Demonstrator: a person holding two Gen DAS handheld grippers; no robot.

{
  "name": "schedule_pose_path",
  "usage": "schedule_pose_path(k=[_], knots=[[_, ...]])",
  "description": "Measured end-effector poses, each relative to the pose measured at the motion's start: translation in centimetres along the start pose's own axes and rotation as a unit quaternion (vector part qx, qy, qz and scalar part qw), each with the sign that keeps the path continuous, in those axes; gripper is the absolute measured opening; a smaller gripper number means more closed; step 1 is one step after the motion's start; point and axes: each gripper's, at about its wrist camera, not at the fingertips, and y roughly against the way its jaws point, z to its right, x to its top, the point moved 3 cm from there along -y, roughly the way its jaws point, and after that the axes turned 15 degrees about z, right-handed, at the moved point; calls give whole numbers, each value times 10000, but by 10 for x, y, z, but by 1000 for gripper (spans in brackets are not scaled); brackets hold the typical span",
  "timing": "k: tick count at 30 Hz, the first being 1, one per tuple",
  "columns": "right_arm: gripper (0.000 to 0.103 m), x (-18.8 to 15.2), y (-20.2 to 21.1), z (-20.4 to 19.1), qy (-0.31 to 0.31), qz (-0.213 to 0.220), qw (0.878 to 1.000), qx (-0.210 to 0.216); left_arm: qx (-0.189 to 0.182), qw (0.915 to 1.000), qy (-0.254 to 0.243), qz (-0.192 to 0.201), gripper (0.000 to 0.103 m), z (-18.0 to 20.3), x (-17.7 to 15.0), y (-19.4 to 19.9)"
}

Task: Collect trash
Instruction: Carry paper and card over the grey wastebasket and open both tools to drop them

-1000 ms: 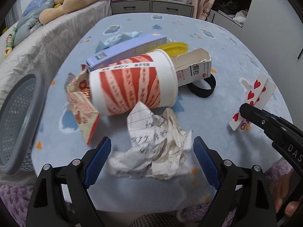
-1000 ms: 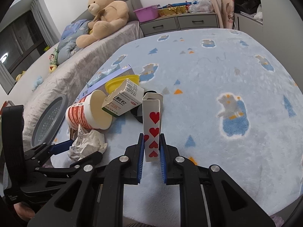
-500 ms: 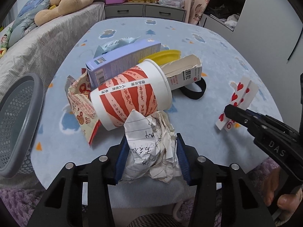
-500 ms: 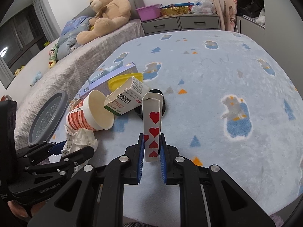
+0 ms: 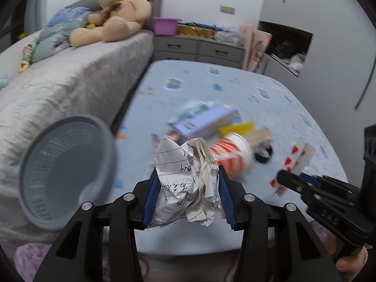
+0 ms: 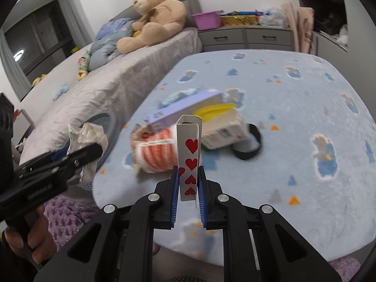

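Crumpled paper (image 5: 188, 183) clamped between blue pads (image 5: 150, 202) of left gripper (image 5: 186, 199), lifted clear of the blue blanket (image 5: 270, 98). Jaws just closed in from wide open, now pressing paper from both sides. Grey mesh basket (image 5: 68, 174) just left of it, beside the grey bed (image 5: 70, 82). Right gripper (image 6: 188, 188) squeezed on a white heart-printed carton (image 6: 189, 162), upright, raised off the blanket. Remaining pile behind: red-striped cup (image 6: 157, 155) on its side, purple box (image 6: 185, 110), yellow lid (image 6: 215, 110), small carton (image 6: 223, 131), black ring (image 6: 249, 150).
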Motion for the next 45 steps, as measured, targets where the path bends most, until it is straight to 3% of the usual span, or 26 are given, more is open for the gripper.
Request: schedule_pose_path(k=[9, 18, 27, 36, 38, 40, 45], knots=[[16, 15, -42, -94, 467, -147, 9956, 797, 1074, 9938, 201, 183, 46, -117, 16, -2], [16, 17, -108, -170, 905, -505, 9861, 1298, 1592, 9866, 351, -88, 46, -194, 9, -27], [16, 5, -158, -209, 1045, -957, 9775, 1562, 1639, 9832, 689, -409, 46, -226, -13, -42], [18, 1, -180, -220, 1146, -1081, 9750, 1569, 1615, 9831, 799, -328, 49, -235, -14, -38], [23, 1, -180, -221, 1164, -1040, 9757, 1538, 1670, 9824, 783, -309, 53, -236, -14, -36], [41, 2, -178, -222, 1176, -951, 9769, 1507, 1729, 9814, 778, -309, 59, -237, -14, -35], [41, 5, -176, -222, 1201, -866, 9782, 1454, 1920, 9776, 811, -276, 66, -241, -14, -32]])
